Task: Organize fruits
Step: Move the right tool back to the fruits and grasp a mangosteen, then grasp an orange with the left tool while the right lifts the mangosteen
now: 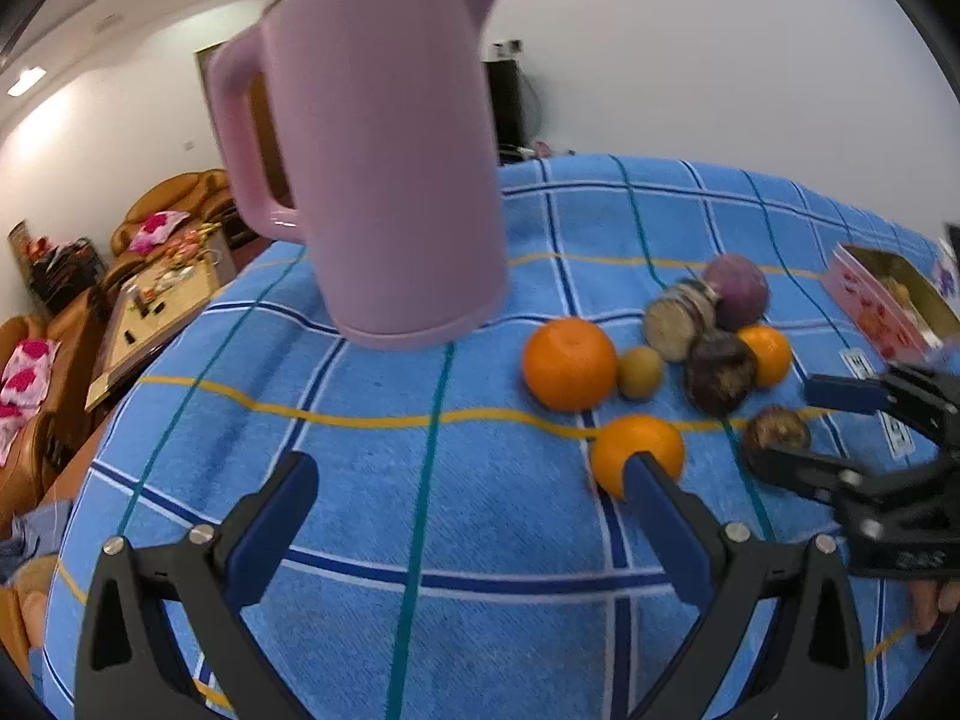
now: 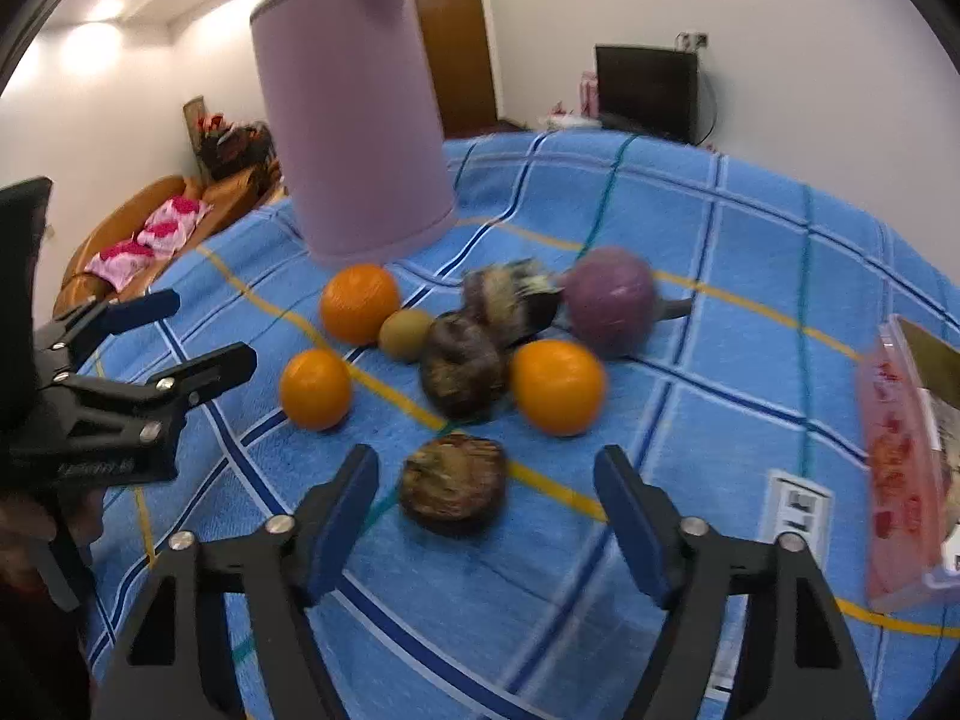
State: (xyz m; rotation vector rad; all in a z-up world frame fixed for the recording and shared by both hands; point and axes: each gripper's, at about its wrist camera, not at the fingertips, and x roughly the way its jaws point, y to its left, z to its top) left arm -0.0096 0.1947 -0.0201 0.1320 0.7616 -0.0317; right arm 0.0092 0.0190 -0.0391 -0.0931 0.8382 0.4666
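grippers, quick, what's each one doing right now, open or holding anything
Left gripper: open, holding nothing, fingers spread above the blue checked cloth.
Right gripper: open, holding nothing, fingers either side of a dark brown fruit.

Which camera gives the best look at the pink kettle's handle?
The left wrist view: the pink kettle shows its whole handle side-on. In the right wrist view the kettle is blurred and its handle is hidden behind the body.

R gripper (image 2: 486,516) open w/ brown fruit (image 2: 453,492) btwn fingers; oranges (image 2: 557,387) beyond.
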